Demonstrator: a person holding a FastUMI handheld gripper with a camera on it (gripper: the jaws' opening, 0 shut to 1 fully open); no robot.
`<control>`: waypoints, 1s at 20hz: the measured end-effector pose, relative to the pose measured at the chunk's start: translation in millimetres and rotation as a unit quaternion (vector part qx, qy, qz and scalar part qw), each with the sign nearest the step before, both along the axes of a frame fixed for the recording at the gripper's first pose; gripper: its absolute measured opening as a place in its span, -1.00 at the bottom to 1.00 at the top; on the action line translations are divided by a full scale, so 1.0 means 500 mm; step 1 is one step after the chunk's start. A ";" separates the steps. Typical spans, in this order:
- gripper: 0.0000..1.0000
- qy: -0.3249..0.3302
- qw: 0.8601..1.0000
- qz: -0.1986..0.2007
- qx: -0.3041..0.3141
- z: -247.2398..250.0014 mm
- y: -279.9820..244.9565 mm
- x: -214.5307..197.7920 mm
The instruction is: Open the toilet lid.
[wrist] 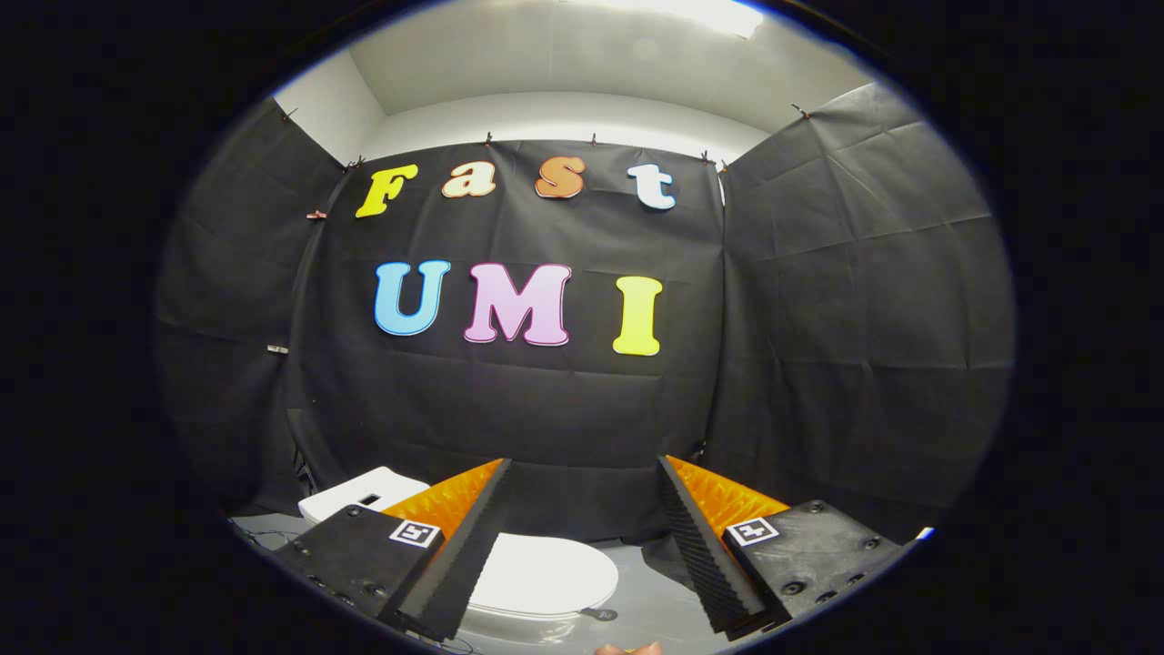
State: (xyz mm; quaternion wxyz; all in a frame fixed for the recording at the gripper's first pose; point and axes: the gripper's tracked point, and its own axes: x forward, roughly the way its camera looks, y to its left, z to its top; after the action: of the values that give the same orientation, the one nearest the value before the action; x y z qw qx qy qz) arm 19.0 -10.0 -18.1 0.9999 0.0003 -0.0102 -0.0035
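Observation:
A white toilet stands low on the floor below my gripper (584,468). Its lid (546,575) lies flat and shut over the bowl, partly hidden by my left finger (464,537). The white tank (356,496) sits behind the lid, beside that finger and against the black cloth wall. My gripper is open, with a wide gap between the fingers and nothing held. It hovers above the toilet, apart from the lid. The right finger (705,537) hangs over bare floor to the right of the bowl.
Black cloth walls (564,400) close the booth on three sides. Grey floor (646,591) surrounds the toilet. A small dark round object (602,615) lies by the bowl's right rim. A bit of a hand (627,649) shows under the gripper.

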 end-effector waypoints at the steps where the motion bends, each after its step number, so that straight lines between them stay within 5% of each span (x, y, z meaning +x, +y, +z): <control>1: 0.97 0.003 1.000 0.006 0.007 -0.013 0.002 0.007; 13: 0.97 0.070 0.997 0.025 0.020 -0.291 -0.052 0.108; 20: 0.98 0.186 0.971 0.068 0.135 -0.495 -0.046 0.120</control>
State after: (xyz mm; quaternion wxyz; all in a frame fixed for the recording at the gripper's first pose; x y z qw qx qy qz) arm 79.1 -33.0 -265.4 0.9728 0.1358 0.1767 0.0630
